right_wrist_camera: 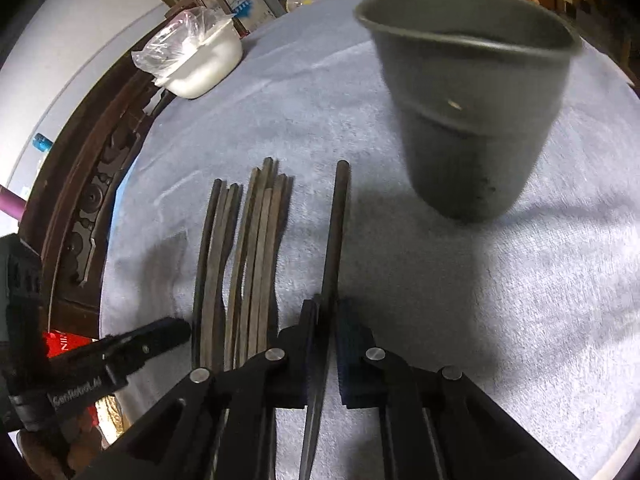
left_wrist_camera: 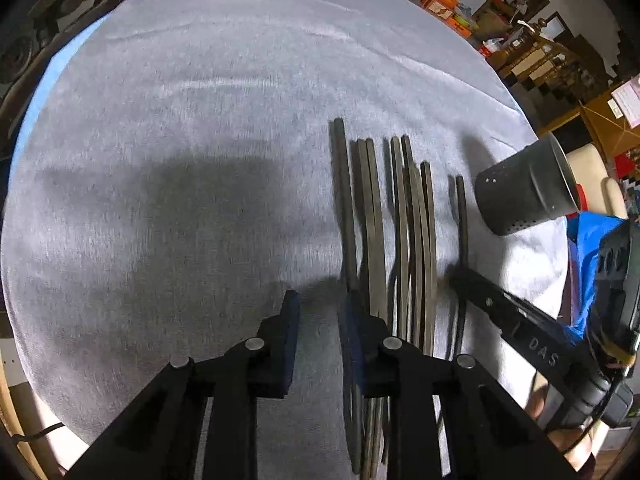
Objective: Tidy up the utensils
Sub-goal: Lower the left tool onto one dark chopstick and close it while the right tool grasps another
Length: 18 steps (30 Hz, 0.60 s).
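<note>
1. Lying alone on the grey cloth (right_wrist_camera: 500,300), just right of the other utensil handles (right_wrist_camera: 248,248): one dark utensil (right_wrist_camera: 336,232), with its handle end pointing toward the metal cup (right_wrist_camera: 472,112).
2. Sitting between the right gripper (right_wrist_camera: 326,344) fingers, narrow gap, not squeezed tight yet by the look of it.
3. Closing gently, then lifting straight up and tipping into the cup, going slowly so nothing bumps the pile.
4. Hovering apart over bare cloth beside the pile: left gripper (left_wrist_camera: 318,340), holding nothing.
5. Hiding under the grippers: every utensil's near end, so spoon or fork or knife, hard telling. Blurry cup too.
</note>
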Tool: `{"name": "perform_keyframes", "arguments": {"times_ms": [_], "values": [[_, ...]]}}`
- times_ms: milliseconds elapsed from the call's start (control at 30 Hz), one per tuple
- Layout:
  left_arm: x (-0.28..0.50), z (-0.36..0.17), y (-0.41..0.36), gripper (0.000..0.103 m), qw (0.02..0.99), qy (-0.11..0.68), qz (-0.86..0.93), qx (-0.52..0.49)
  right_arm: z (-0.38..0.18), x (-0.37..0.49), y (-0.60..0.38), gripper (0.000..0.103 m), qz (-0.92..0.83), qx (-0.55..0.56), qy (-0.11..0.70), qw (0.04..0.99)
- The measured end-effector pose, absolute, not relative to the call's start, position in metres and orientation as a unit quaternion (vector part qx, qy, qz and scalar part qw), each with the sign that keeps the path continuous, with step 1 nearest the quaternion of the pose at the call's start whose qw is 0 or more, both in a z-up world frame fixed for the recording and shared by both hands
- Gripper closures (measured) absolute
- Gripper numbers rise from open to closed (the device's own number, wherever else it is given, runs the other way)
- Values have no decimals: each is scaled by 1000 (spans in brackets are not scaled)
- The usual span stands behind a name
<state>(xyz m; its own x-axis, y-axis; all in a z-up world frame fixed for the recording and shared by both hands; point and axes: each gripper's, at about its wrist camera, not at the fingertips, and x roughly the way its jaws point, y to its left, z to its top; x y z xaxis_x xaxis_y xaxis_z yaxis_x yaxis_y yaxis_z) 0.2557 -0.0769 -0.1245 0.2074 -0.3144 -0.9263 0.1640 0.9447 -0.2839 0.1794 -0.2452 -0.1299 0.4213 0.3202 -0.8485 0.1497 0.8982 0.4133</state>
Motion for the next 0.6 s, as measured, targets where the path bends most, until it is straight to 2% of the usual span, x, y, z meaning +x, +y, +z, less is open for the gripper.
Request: {"name": "perform_keyframes", "arguments": {"times_ms": [400,600], "values": [[264,-128,-61,79,757,628,-142,-111,-131,177,-247,93,62,223,530,816],[270,-114,-51,78,765,613,-144,-135,-131,174,-247,92,63,223,527,818]]}}
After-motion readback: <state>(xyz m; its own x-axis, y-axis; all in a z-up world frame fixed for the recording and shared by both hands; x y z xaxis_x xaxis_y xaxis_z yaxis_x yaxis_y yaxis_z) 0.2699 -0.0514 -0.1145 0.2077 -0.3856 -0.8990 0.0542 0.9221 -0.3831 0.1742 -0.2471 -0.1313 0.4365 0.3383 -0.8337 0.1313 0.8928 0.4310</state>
